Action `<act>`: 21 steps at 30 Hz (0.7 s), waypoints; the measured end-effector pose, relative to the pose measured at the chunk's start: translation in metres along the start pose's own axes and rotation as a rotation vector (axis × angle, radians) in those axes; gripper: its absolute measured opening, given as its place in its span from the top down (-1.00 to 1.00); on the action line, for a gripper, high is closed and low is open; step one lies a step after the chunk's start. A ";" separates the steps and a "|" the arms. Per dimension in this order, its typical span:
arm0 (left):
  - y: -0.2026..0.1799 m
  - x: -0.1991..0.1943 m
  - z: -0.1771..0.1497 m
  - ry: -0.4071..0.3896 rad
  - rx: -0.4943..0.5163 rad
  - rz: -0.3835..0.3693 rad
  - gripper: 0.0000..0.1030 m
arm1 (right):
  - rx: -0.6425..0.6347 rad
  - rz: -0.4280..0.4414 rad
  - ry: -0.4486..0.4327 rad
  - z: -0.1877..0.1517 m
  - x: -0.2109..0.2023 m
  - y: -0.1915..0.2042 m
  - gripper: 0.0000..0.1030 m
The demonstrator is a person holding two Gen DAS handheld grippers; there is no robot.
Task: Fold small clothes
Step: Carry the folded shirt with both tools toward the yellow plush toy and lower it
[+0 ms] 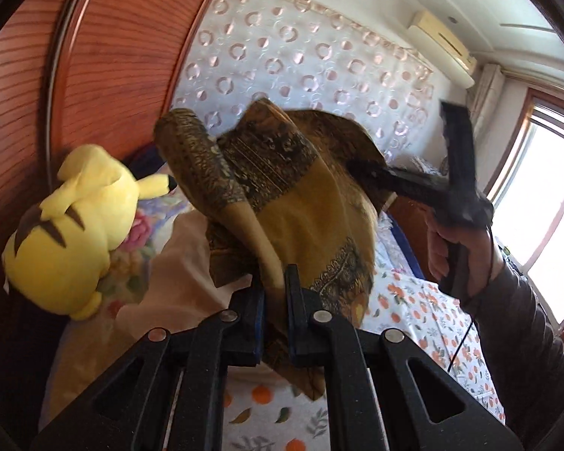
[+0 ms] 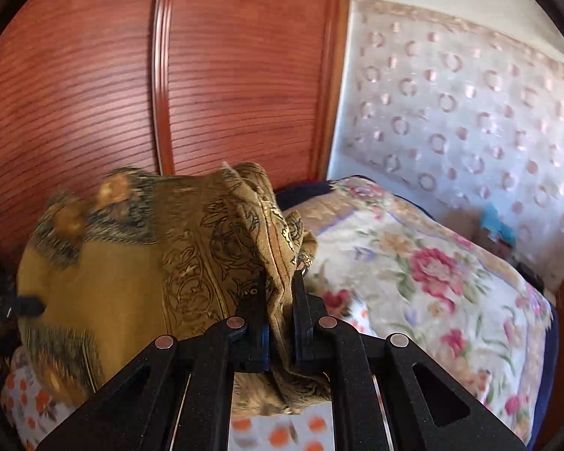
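A mustard-yellow cloth with dark ornate borders [image 1: 304, 195] hangs in the air between both grippers above the bed. My left gripper [image 1: 273, 282] is shut on one bunched edge of it. My right gripper [image 2: 280, 282] is shut on another bunched edge of the cloth [image 2: 131, 274]. In the left wrist view the right gripper [image 1: 361, 171] shows at the right, held by a hand, its fingers gripping the cloth's far side. In the right wrist view the left gripper's tip [image 2: 30, 305] shows at the left edge, on the cloth.
A yellow Pikachu plush [image 1: 71, 225] lies at the bed's head by the red wooden wardrobe [image 1: 105, 75]. A floral quilt [image 2: 432, 274] is piled on the bed. The sheet with orange print [image 1: 413, 308] lies below. A patterned curtain [image 1: 319, 56] and a window [image 1: 545, 195] are behind.
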State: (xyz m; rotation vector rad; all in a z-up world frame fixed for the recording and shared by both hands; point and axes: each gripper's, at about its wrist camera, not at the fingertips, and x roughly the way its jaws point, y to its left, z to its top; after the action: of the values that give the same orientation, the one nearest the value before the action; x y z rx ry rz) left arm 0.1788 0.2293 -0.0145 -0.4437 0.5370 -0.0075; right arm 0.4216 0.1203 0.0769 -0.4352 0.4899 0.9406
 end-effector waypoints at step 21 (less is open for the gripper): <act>0.026 0.037 -0.044 0.102 -0.024 0.120 0.76 | 0.123 -0.079 -0.029 -0.001 0.075 0.005 -0.01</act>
State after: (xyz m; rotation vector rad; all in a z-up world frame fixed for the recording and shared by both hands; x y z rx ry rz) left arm 0.1860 0.2301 -0.0768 -0.4354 0.6643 0.0915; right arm 0.4545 0.1712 0.0323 -0.3265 0.4976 0.8344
